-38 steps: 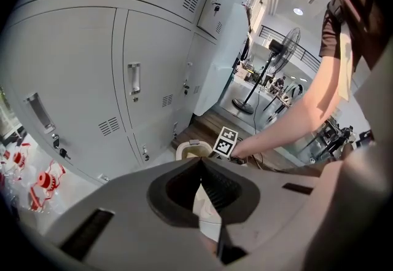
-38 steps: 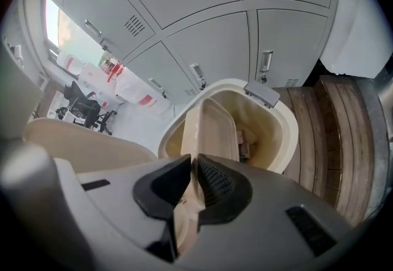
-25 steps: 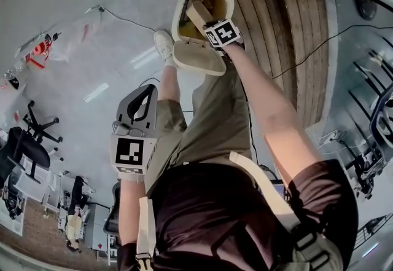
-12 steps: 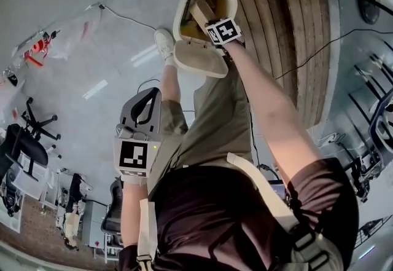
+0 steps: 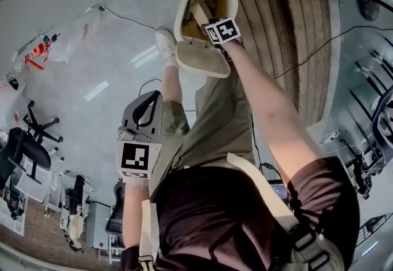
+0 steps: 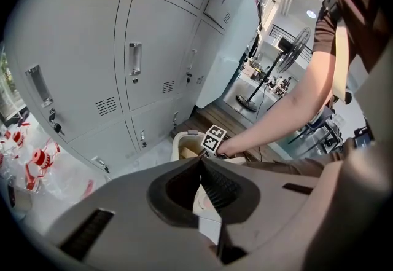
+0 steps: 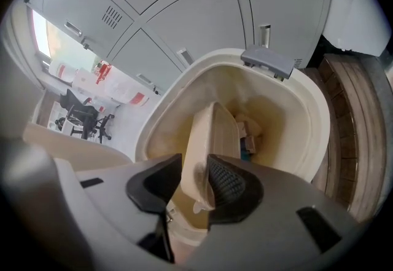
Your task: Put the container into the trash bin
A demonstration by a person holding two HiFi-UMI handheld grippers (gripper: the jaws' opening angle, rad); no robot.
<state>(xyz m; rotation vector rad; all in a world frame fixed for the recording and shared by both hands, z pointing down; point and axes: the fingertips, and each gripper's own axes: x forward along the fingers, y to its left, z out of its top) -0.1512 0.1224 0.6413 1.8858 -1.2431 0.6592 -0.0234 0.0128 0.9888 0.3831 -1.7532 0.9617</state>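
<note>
Hanging low at your left, your left gripper (image 6: 200,160) has its jaws pressed together on nothing, facing the grey lockers (image 6: 92,48). Further right, the trash bin (image 5: 181,2) stands open beside the wooden boards (image 5: 270,11), its lid (image 5: 202,58) tipped toward your shoe (image 5: 164,43). Your right gripper (image 7: 195,158) sits at the bin's mouth, jaws parted narrowly, with the beige container (image 7: 212,134) on edge between them, down inside the bin above some scraps (image 7: 249,134).

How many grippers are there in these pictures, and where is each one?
2. The left gripper, shut and empty, is beside the person's leg. The right gripper is over the open trash bin, with the container between its parted jaws.
</note>
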